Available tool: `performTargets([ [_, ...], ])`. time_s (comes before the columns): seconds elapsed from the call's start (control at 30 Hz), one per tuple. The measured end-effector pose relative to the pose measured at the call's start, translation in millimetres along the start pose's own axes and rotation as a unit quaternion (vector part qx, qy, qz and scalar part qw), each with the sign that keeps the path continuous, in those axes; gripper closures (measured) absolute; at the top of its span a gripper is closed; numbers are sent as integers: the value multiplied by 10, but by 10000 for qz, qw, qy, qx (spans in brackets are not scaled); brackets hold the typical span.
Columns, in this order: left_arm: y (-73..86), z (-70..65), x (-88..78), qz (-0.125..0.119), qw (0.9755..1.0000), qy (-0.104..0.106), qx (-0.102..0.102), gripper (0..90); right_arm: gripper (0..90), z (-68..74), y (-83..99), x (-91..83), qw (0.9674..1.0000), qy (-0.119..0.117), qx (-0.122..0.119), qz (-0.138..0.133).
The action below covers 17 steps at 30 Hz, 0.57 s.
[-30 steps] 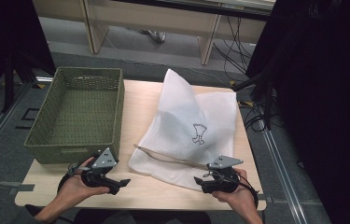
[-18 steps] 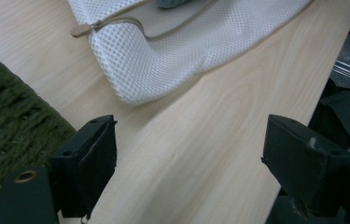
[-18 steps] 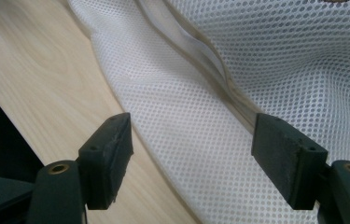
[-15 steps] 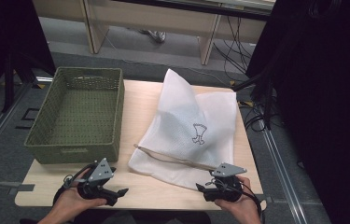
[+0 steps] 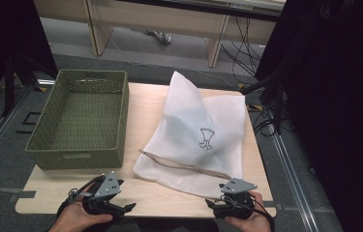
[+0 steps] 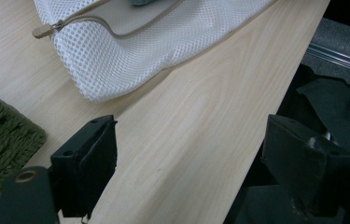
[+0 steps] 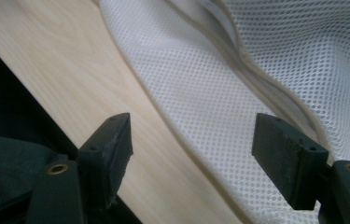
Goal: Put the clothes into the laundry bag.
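We are working at a pale wooden table [image 5: 145,121], and the layout looks arranged for a transfer. The deep, rectangular olive-green woven basket [image 5: 80,121] stands at the left with its open top facing up, ready to receive things. Just beside it, apart from its wall, the white mesh laundry bag [image 5: 201,133] lies flat across the right half, its far corner peaked up, a small dark printed figure [image 5: 207,138] on its upper face. Its beige zipper [image 5: 184,163] runs along the near edge, turned toward us, which is likely why we hold both tools at that side.

Our left gripper [image 5: 121,209] sits at the table's near edge, jaws spread wide with bare wood between them; in the left gripper view the zipper's pull [image 6: 42,31] lies ahead, well apart. Our right gripper [image 5: 214,207] hovers at the bag's near right corner, jaws also parted and empty, straddling the mesh hem without pressing on it.
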<state>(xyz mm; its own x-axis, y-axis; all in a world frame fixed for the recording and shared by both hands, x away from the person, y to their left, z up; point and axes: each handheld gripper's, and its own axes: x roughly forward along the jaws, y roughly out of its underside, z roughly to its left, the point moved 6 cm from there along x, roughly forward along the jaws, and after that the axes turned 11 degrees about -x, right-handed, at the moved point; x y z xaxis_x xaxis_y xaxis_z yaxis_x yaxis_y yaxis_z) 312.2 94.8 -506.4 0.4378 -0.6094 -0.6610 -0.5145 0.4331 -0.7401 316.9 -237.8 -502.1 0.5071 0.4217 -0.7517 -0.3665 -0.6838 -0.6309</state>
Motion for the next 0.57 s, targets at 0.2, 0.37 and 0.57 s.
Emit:
performTargets([
  [0.2, -6, 26, -1, -20, 10000, -31, -19, 172, 295, 36, 2, 19, 10000, -57, -31, 40],
  [0.37, -3, 23, -1, 12, 10000, -29, -16, 172, 295, 35, 5, 25, 9999, -99, -98, 51],
  [0.57, -13, 40, -3, -15, 10000, -27, 10, 172, 295, 31, 4, 28, 9999, -93, -124, 40],
])
